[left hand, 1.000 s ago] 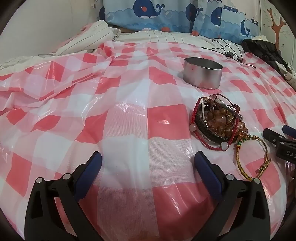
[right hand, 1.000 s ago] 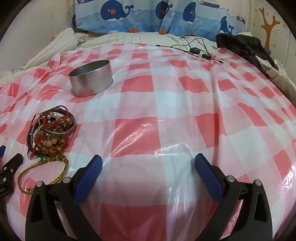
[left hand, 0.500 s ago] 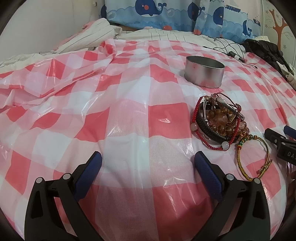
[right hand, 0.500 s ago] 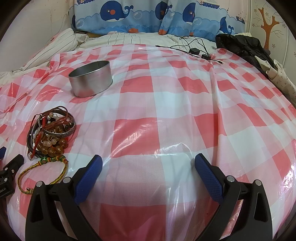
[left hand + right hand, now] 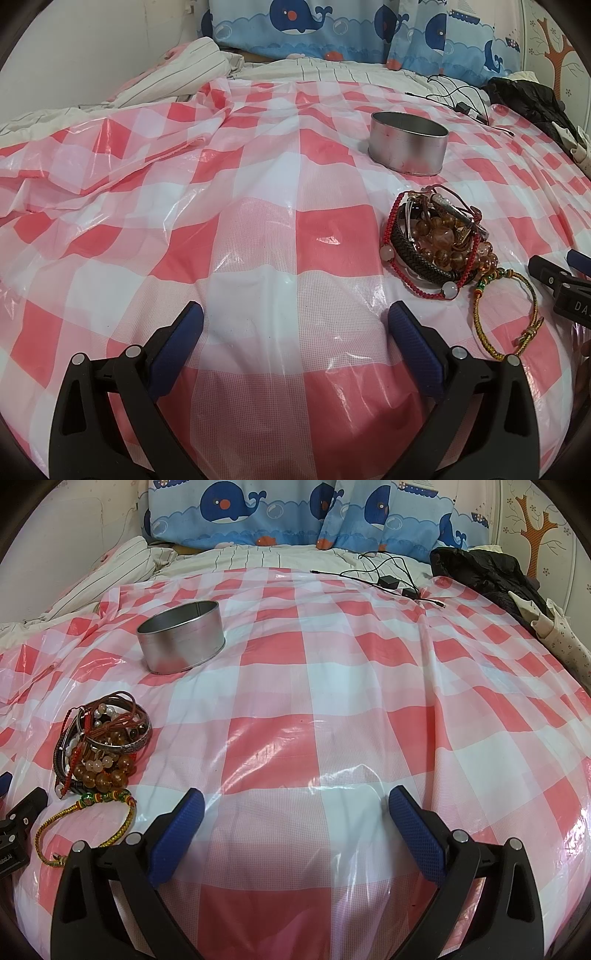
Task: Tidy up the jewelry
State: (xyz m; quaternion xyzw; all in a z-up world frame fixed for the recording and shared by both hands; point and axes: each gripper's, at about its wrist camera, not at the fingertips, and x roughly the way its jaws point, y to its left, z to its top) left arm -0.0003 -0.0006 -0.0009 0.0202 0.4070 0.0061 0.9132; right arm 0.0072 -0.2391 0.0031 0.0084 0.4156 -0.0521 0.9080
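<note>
A pile of bracelets lies on the red-and-white checked plastic sheet: amber beads, a black braided band, a red cord. A yellow-green cord bracelet lies just in front of it. A round metal tin stands open behind the pile. My left gripper is open and empty, to the left of the pile. In the right wrist view the pile, cord bracelet and tin sit at the left. My right gripper is open and empty, to their right.
The sheet covers a bed. Whale-print pillows and striped bedding lie at the back. A black charger cable and a black jacket lie at the back right. The right gripper's tip shows at the left view's right edge.
The left wrist view has shifted slightly, so the tin and pile sit a little lower and nearer. Both grippers stay open. No jewelry has moved.
</note>
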